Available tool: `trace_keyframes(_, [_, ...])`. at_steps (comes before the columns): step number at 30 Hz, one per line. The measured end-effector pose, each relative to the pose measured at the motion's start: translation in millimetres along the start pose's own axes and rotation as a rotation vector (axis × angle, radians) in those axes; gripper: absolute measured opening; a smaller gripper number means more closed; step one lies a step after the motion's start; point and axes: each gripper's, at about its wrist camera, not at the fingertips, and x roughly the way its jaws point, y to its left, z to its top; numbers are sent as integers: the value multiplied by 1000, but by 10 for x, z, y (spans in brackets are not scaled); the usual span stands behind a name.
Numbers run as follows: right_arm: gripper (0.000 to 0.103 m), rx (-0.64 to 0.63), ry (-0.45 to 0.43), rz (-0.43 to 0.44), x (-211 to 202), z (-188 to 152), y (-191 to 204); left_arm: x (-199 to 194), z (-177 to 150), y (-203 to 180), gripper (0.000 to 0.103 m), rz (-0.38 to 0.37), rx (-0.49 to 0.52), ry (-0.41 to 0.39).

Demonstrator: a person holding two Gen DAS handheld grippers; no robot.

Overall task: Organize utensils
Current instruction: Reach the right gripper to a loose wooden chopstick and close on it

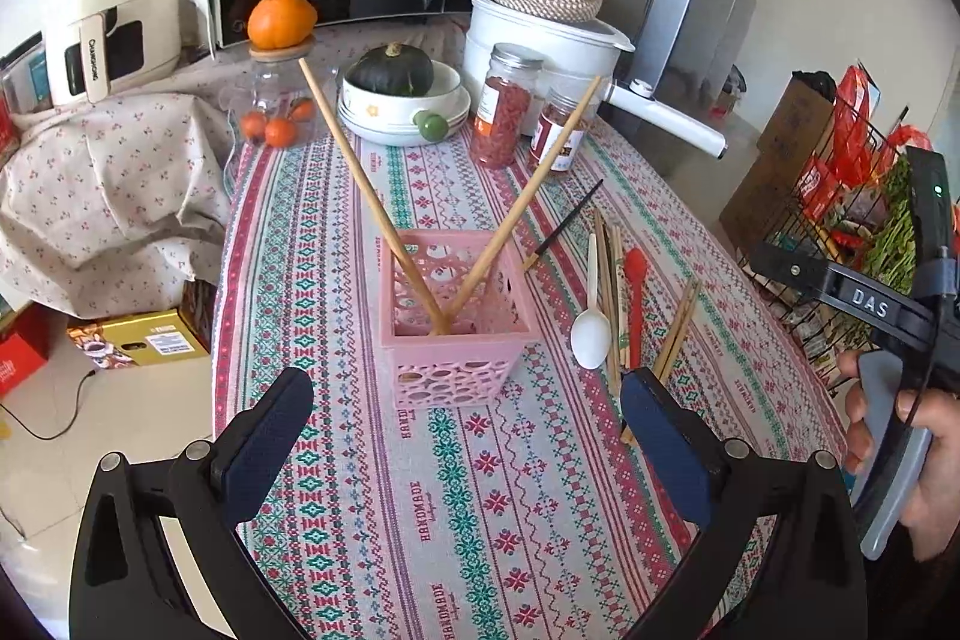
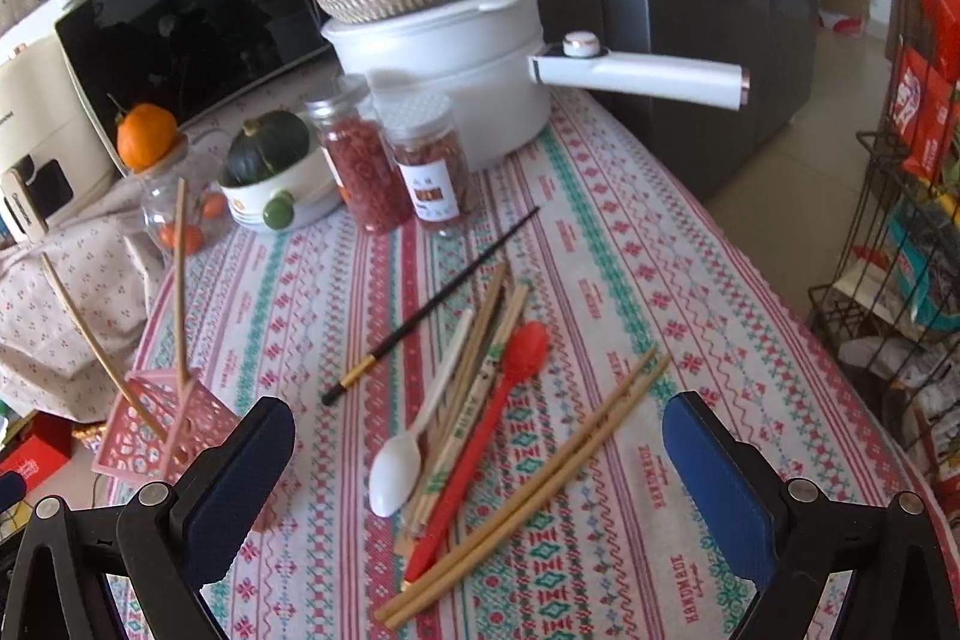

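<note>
Both sets of jaws are spread wide with nothing in them: the left gripper (image 1: 459,454) hovers just in front of the pink basket (image 1: 454,319), the right gripper (image 2: 480,496) over the loose utensils on the counter (image 2: 648,256). Closest to the right jaws is a pair of bamboo chopsticks (image 2: 528,490), then the red spoon (image 2: 480,448), a bundle of printed chopsticks (image 2: 474,388) and the white spoon (image 2: 414,436) all touching or overlapping, and a black chopstick (image 2: 432,307) lying apart further back. The basket already has two long wooden chopsticks (image 1: 420,196) leaning out in a V. I'd guess everything here is light and stiff, but thin and low against the tablecloth, so it'll probably roll or slip if pinched at a tip; taking the bamboo pair around mid-length, across the sticks, looks safest. The basket is light plastic too and could tip or slide. Plenty of bare cloth around the pile, but the counter edge drops off on the right, with the jars (image 2: 396,172) and the white pot (image 2: 456,58) crowding the back.
</note>
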Motion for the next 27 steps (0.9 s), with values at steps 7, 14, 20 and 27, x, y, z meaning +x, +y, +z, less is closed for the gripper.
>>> trace_keyframes(7, [101, 57, 254, -108, 691, -61, -404, 104, -91, -175, 103, -17, 58, 38])
trace_keyframes(14, [100, 182, 396, -153, 1122, -137, -803, 205, -144, -282, 103, -35, 89, 78])
trace_keyframes(20, [100, 131, 441, -224, 1271, -152, -749, 259, -172, -346, 103, -39, 112, 98])
trace_keyframes(27, [100, 77, 489, -252, 1400, -224, -649, 251, -184, -351, 103, -32, 119, 99])
